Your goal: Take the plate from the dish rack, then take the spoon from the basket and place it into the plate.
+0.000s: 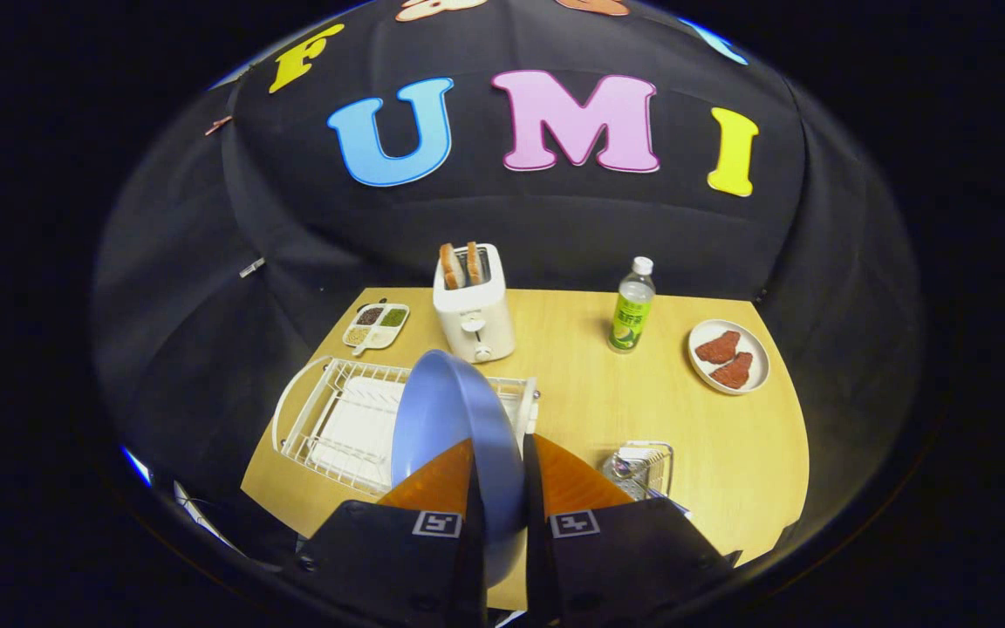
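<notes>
The wooden surface (572,401) spreads out beyond the jaws. On it, ahead and to the left of them, sits the white wire dish rack (337,419). The blue plate (446,427) is held on edge between the jaws, which stand narrow and pinch its rim, the gripper (500,458) lifting it above the rack. Beyond the plate stands a white toaster (474,318) with bread slices. Just right of the jaws lies the small wire basket (642,467); whether the spoon is inside cannot be told.
</notes>
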`<state>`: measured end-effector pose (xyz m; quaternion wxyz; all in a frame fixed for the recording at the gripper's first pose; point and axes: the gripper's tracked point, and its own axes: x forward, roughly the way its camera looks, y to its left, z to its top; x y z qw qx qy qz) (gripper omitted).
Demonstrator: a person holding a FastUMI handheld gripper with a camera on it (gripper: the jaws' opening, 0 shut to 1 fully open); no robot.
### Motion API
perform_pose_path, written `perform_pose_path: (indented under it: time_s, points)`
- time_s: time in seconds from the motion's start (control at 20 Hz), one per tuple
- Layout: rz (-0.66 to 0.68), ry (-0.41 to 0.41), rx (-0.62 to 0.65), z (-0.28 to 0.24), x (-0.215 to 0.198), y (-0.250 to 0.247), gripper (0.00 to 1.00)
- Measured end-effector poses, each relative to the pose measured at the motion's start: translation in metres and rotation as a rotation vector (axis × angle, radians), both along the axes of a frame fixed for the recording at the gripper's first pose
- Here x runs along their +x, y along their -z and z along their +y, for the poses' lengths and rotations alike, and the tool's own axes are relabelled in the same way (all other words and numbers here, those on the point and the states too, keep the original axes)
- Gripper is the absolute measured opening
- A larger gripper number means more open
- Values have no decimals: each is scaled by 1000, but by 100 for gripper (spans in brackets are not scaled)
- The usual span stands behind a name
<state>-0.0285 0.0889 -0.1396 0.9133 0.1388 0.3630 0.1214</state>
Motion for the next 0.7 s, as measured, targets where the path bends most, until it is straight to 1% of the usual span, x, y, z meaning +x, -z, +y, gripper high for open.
perform_pose_path:
  time_s: [0.2,0.35,0.5,0.7]
  points:
    - [88,31,60,-42,-51,34,22]
    - [143,37,84,-64,-86,70,22]
    - [212,30,127,-68,-122,115,22]
    - [285,60,268,-57,-147,161,22]
